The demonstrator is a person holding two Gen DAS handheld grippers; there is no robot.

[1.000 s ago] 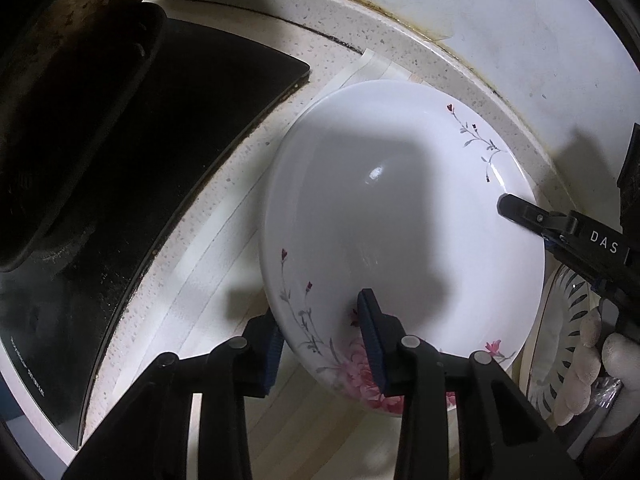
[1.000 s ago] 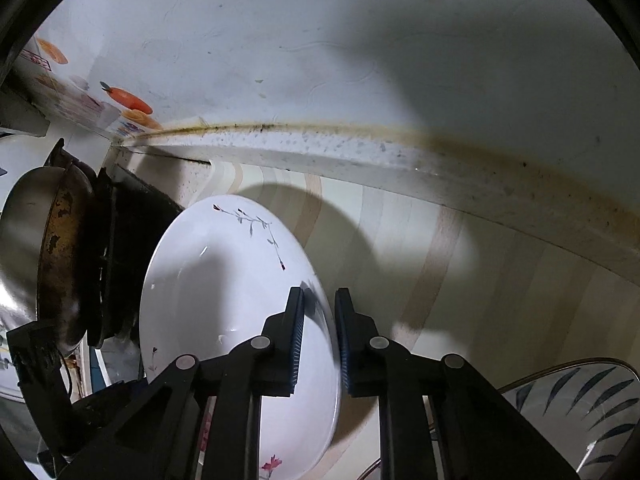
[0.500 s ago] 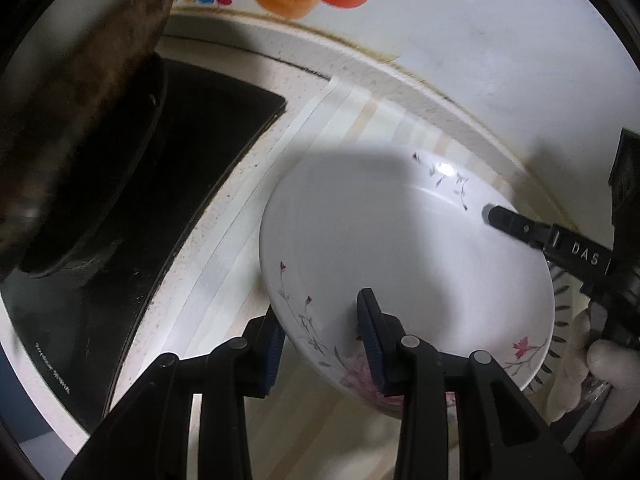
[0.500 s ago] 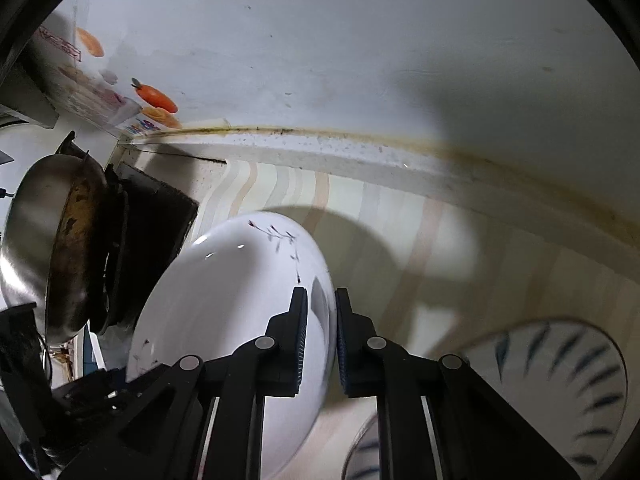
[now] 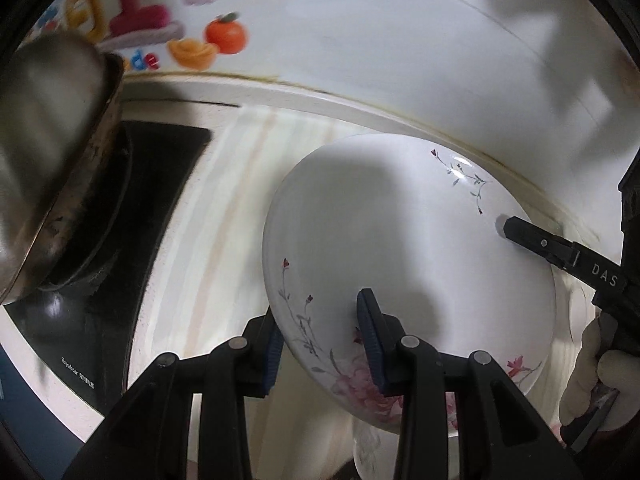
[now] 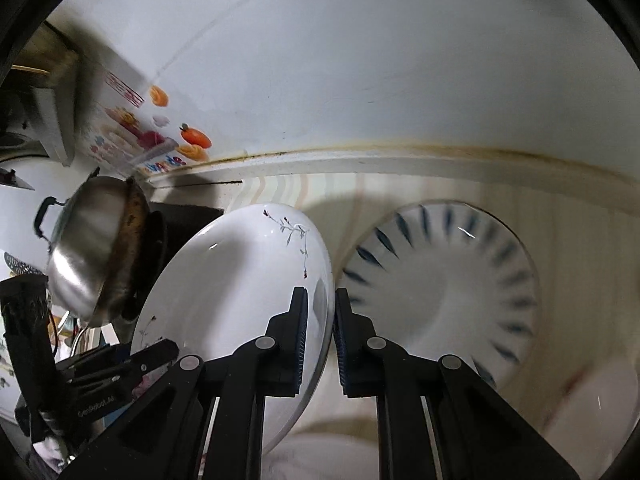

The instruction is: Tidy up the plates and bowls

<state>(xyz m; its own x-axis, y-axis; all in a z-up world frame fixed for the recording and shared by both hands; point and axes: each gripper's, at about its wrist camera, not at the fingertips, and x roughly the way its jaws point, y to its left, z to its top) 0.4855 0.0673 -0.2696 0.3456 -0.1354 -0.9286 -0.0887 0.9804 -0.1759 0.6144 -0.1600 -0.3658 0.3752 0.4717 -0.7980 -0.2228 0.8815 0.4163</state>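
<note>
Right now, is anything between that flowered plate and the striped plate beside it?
Nothing visible. The flowered plate, held at opposite rims by the left tongs and right tongs, hangs beside the blue-striped plate with only bare counter between.

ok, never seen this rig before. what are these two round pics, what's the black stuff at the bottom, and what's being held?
There is no robot arm here. A person holds a two-finger gripper in each hand, and each gripper carries a fisheye camera looking along its fingers, which is why the pictures are round. The black pieces at the bottom of each picture are that gripper's own fingers.

Left camera: the left gripper clamps the near rim of a white plate with pink flowers. The right gripper's tip shows at the plate's far rim.

Right camera: the right gripper pinches that plate's opposite rim. So both grippers hold one plate, tilted above the counter.

Also visible: a white dish with blue streaks on the counter, and a steel pot on a black stove.
</note>
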